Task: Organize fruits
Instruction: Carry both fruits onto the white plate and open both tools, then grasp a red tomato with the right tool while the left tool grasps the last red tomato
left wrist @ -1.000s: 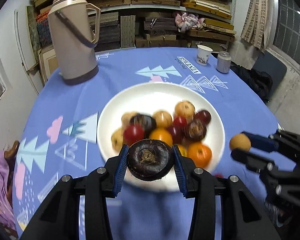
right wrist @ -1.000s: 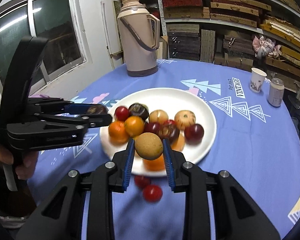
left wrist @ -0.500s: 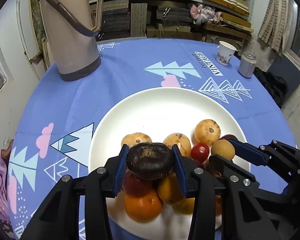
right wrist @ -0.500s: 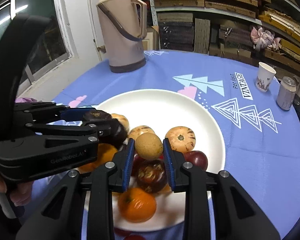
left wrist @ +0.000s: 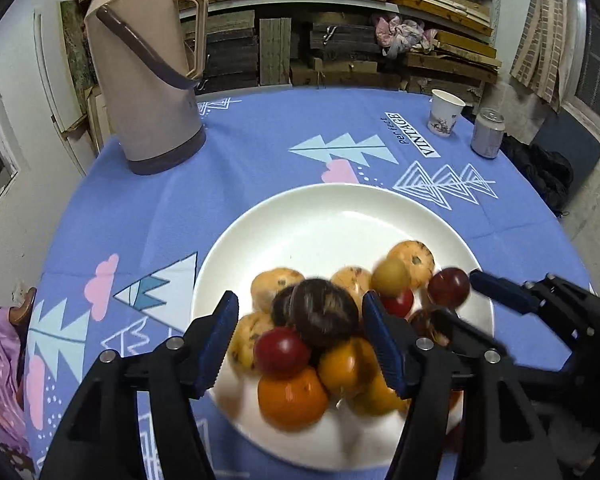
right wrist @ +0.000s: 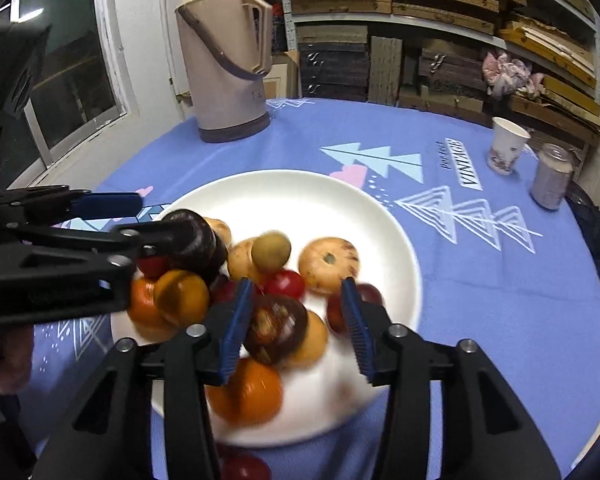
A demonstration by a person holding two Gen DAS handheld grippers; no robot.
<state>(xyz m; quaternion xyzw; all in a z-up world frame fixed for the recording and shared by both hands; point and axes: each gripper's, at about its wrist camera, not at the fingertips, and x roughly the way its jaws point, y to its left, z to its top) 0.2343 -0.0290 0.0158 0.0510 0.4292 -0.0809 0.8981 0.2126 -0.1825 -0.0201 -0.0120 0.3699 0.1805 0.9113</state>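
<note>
Shelves of stacked boards back a blue patterned worktop [left wrist: 260,160] carrying a white round plate [left wrist: 340,216]. Both claws have just been opening: the left claw [left wrist: 298,344] stands apart around a dark brown round fruit [left wrist: 324,314], the right claw [right wrist: 296,326] apart, its small tan fruit [right wrist: 271,251] now loose at twelve o'clock on the heap. Both fruits look delivered.
</note>
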